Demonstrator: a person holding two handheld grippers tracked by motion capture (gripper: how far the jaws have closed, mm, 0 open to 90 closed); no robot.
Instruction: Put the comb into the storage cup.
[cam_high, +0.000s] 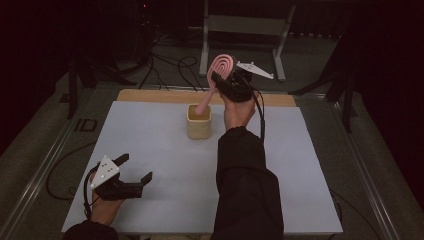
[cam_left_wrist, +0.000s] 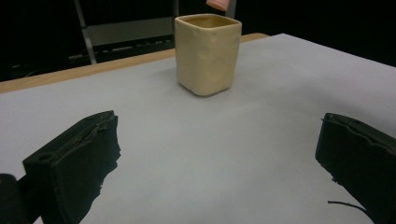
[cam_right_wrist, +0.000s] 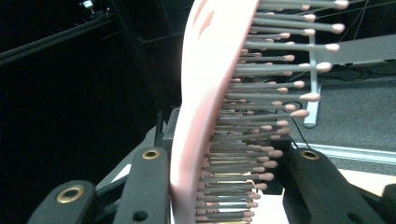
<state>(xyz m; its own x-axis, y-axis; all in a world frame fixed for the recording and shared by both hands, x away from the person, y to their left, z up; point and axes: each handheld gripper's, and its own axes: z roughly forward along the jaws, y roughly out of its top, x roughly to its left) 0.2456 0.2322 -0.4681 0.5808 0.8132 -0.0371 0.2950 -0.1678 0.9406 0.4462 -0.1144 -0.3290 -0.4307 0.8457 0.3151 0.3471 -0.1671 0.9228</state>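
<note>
A pink hairbrush (cam_high: 218, 72) stands tilted, its handle end down in a cream square cup (cam_high: 199, 121) near the far middle of the white table. My right gripper (cam_high: 226, 80) is shut on the brush head, above and right of the cup. In the right gripper view the pink brush back (cam_right_wrist: 201, 102) and its grey bristles (cam_right_wrist: 261, 93) sit between the two black jaws. My left gripper (cam_high: 134, 170) rests low at the table's front left, open with nothing between its fingers (cam_left_wrist: 74, 158). Ahead of it stands the cup (cam_left_wrist: 208, 51).
The white table top (cam_high: 165, 165) has a wooden strip (cam_high: 150, 96) along its far edge. Beyond it stand a grey metal stand (cam_high: 245, 30) and loose cables (cam_high: 170, 65) on the dark floor. Metal rails (cam_high: 45, 165) run along both sides of the table.
</note>
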